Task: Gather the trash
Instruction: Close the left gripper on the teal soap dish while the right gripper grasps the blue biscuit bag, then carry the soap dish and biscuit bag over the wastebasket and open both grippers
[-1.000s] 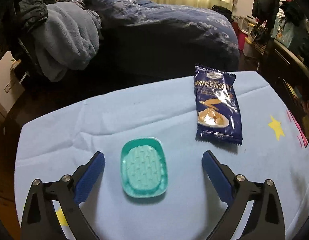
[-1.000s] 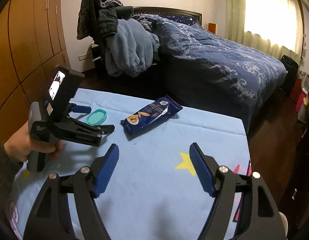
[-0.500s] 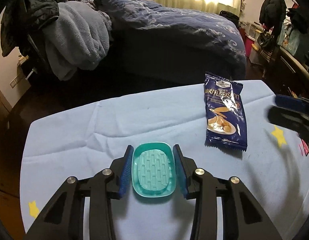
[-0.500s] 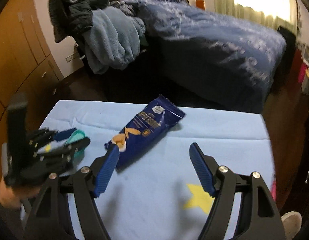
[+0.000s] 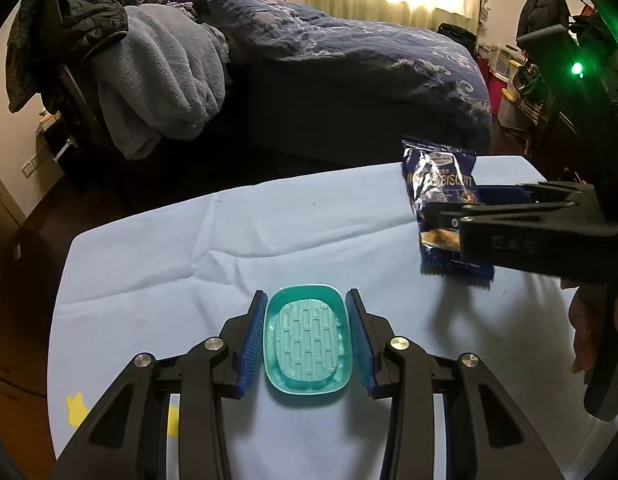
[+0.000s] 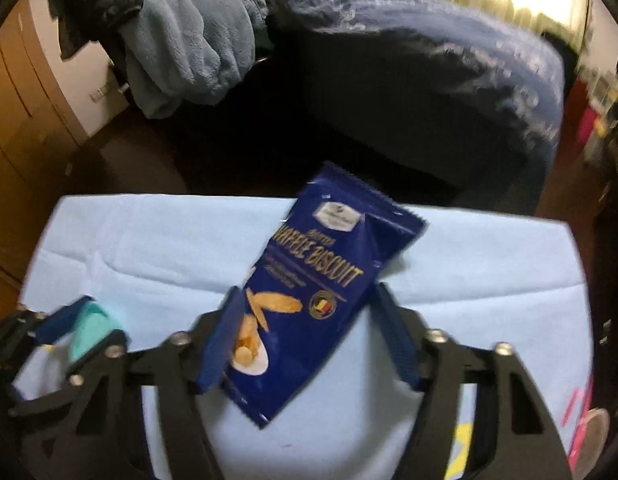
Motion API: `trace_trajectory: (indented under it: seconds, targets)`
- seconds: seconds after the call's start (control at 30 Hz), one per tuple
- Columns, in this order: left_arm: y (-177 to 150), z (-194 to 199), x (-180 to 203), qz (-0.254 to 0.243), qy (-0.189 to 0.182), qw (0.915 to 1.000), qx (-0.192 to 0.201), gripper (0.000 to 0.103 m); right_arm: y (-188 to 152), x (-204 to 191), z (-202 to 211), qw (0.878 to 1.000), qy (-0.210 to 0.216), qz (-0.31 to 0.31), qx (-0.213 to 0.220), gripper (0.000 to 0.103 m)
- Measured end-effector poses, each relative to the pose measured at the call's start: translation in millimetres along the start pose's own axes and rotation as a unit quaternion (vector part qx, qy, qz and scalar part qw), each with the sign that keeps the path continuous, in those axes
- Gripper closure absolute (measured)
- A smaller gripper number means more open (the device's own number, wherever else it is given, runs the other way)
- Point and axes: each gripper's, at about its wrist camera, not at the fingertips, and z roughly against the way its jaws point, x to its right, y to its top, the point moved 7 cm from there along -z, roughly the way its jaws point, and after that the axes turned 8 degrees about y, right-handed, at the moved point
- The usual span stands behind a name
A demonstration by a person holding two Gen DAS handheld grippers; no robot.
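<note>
Left wrist view: left gripper pinched a teal dish across its short sides, the pads flat against both walls, presumably so that it could be lifted level; dish at 6 o'clock on the blue cloth, its underside hidden, so whether it was off the cloth could not be told; wrapper at 2 o'clock, its lower half masked by the right gripper reaching in from 3 o'clock; hand cut by the frame edge.

Right wrist view: right gripper had just been closing about the wrapper, which lay slanted between the fingers, top toward 1 o'clock; left pad on its edge, right pad apparently touching, the blur leaving firmness of the pinch in doubt; a grip at mid-length probably kept the limp pack from folding; dish at 8 o'clock, smeared; no bin seen in either view.
</note>
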Motion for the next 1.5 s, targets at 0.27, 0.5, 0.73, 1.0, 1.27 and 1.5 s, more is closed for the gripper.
trace_trajectory:
  seconds: [0.27,0.5,0.73,1.0,1.27,1.5]
  targets:
    - [0,-1,0,0.010,0.008,0.9999,0.003,0.063,-7,5,15,0.999,0.036,0.007,0.015,0.100]
    - [-6,6,4,0.016,0.008,0.9998,0.002,0.063,-34,12,66,0.996,0.076,0.008,0.049,0.100]
    - [-14,43,26,0.017,-0.016,0.9995,0.021,0.063,-79,30,132,0.992,0.098,0.003,0.080,0.099]
    - [-15,105,106,-0.031,-0.067,0.9953,0.062,0.063,-155,100,212,0.987,0.085,-0.059,0.126,0.099]
    - [-15,134,250,-0.101,-0.170,0.9778,0.069,0.063,-236,216,280,0.976,-0.013,-0.146,0.164,0.098]
    - [-25,149,388,-0.179,-0.248,0.9504,0.057,0.063,-300,291,296,0.966,-0.062,-0.199,0.153,0.098]
